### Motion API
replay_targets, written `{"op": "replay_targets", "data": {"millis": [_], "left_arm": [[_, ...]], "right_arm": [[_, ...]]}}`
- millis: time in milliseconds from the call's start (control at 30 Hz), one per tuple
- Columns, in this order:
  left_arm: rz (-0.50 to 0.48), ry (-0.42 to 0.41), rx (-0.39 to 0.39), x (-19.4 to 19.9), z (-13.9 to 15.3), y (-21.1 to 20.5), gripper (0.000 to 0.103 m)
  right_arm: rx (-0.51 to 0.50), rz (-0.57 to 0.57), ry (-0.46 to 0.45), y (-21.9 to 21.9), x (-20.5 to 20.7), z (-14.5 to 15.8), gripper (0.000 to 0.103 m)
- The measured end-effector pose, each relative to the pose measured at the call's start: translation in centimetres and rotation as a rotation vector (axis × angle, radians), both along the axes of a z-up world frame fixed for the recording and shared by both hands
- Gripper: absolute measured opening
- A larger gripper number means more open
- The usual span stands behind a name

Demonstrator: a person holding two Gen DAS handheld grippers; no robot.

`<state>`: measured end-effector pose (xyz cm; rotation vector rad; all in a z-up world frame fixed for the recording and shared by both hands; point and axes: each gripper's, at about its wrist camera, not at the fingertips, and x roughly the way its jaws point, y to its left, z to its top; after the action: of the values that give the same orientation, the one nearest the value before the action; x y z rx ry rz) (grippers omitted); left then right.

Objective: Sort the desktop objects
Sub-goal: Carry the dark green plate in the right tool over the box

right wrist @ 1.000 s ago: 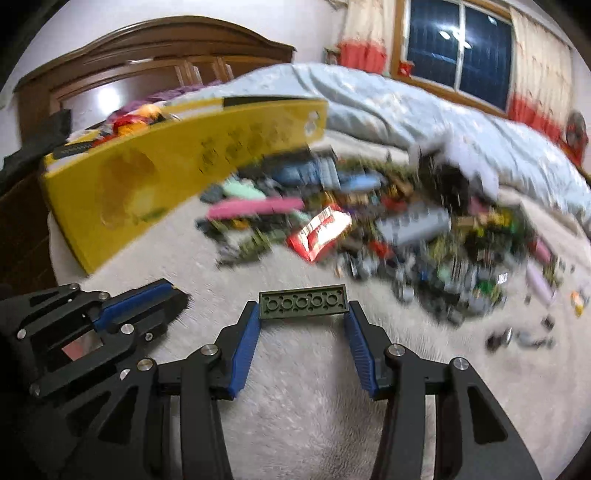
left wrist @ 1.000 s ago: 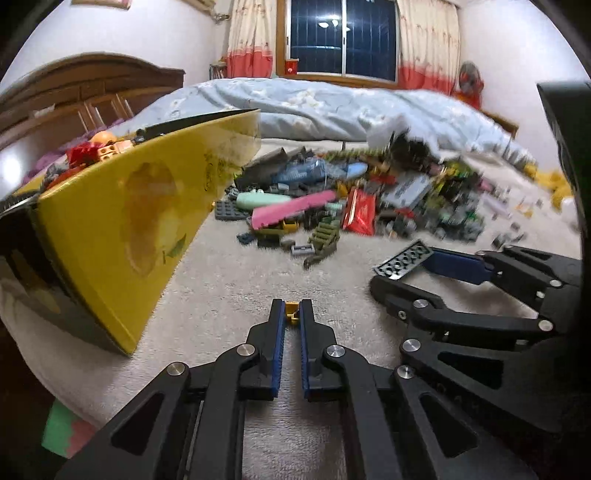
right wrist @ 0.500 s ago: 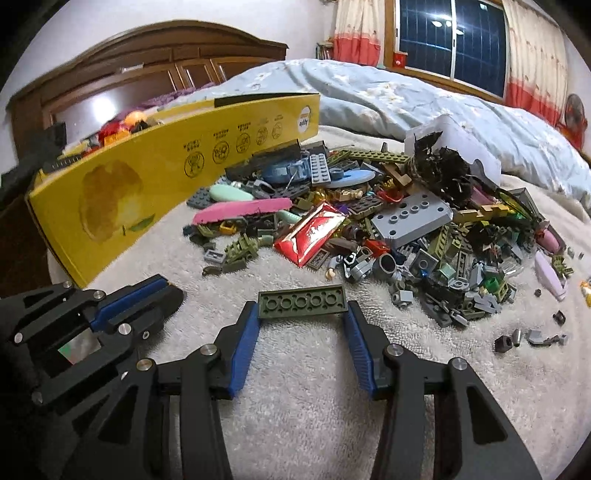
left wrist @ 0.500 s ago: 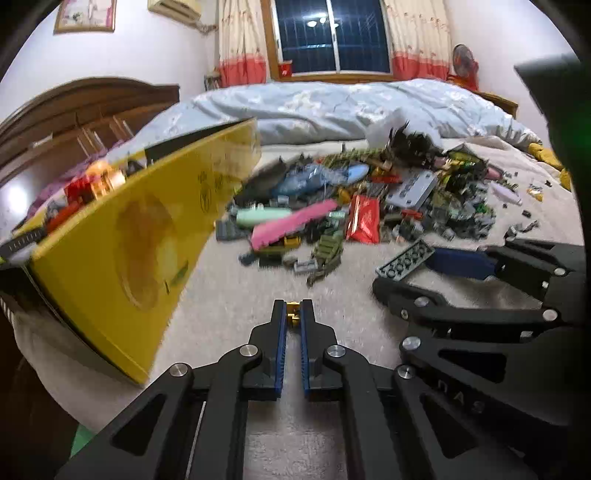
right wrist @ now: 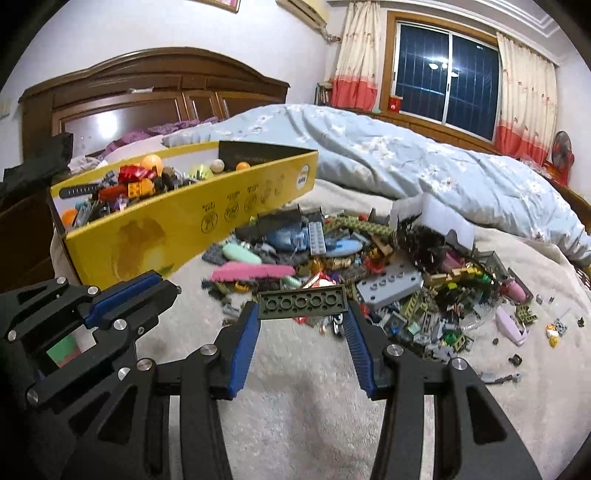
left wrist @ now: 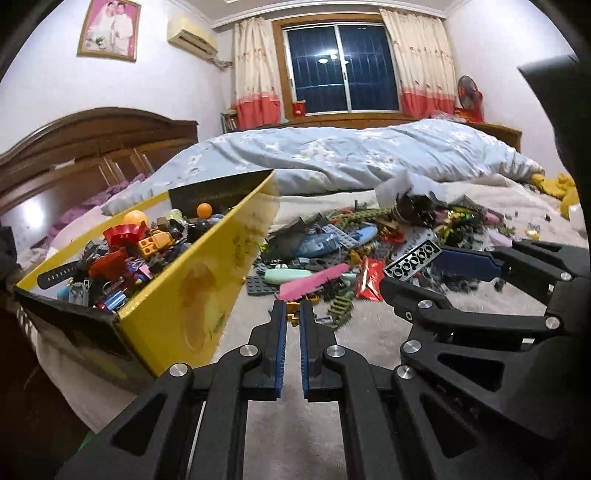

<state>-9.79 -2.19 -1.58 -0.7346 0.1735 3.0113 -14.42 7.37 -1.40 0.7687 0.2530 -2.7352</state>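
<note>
Dark olive studded plate clamped end to end in right claw, held above the cream blanket, just in front of the brick pile. Small yellow piece pinched at the tips of left claw, jaws nearly together. Yellow box to the left, full of mixed toys, its long wall rising between the claws and the box contents. Pink strip, mint oval piece and red wrapper lie at the pile's near edge. Blue quilt and window behind. Left view only: the yellow piece, framed wall photo. Right view only: grey studded block, scattered bits at far right, box's printed icons. In the right view the left claw shows side-on, its load hidden.
</note>
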Motion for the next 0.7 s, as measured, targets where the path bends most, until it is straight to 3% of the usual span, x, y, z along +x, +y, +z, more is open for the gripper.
{"op": "replay_targets", "data": {"millis": [100, 333, 467, 700], "left_arm": [[0.016, 0.008, 0.033, -0.1, 0.8, -0.8, 0.006], [0.060, 0.066, -0.003, 0.2, 1.7, -2.1, 0.006], [0.090, 0.089, 0.050, 0.3, 2.3, -4.2, 0.006], [0.198, 0.206, -0.003, 1.3, 4.3, -7.2, 0.006]], "right_arm": [[-0.019, 0.006, 0.005, -0.2, -0.3, 0.6, 0.047], [-0.027, 0.044, 0.033, -1.8, -0.6, 1.7, 0.047], [-0.082, 0.053, 0.014, -3.0, -1.0, 2.2, 0.047], [-0.128, 0.173, 0.136, -6.9, -0.8, 4.4, 0.047]]}}
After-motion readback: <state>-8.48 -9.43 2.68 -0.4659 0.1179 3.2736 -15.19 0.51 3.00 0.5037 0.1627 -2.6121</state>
